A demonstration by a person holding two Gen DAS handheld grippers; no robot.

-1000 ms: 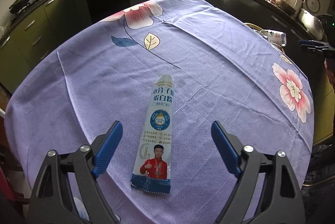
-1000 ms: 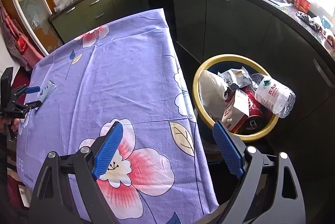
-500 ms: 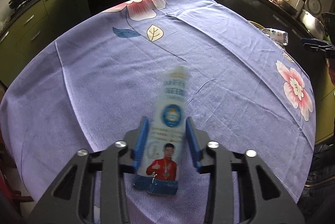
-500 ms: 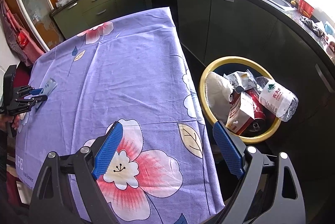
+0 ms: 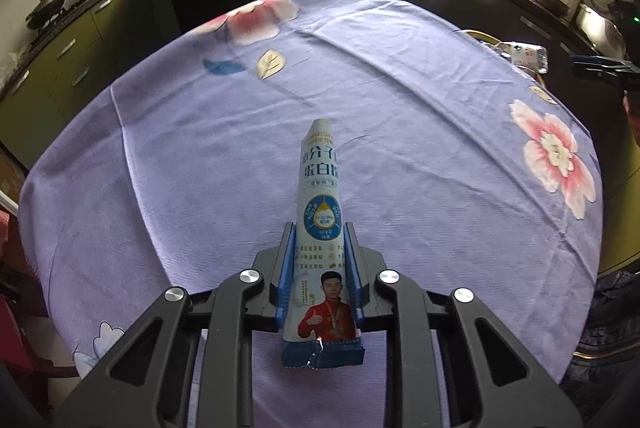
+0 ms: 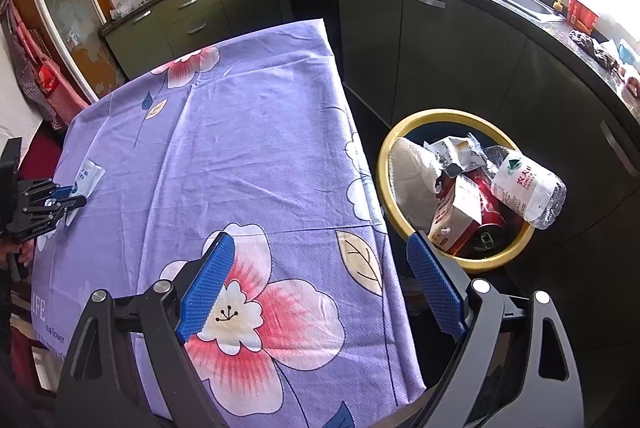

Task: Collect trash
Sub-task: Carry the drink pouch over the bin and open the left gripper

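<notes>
Purple tablecloth (image 5: 400, 148): left tool (image 5: 318, 268) clamps sachet (image 5: 320, 212); right view alone shows right tool (image 6: 320, 288) agape, full bin (image 6: 384, 164).

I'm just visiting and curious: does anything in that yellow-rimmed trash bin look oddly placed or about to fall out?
Yes. The plastic water bottle lies on its side across the yellow-rimmed bin, its end jutting past the rim instead of resting inside. It sits on a red can and a carton, so it may roll off.

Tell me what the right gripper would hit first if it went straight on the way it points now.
Probably the purple tablecloth: the open right gripper angles down over its near corner by the big pink flower. The yellow-rimmed bin sits off to its right, though depth is uncertain.
</notes>
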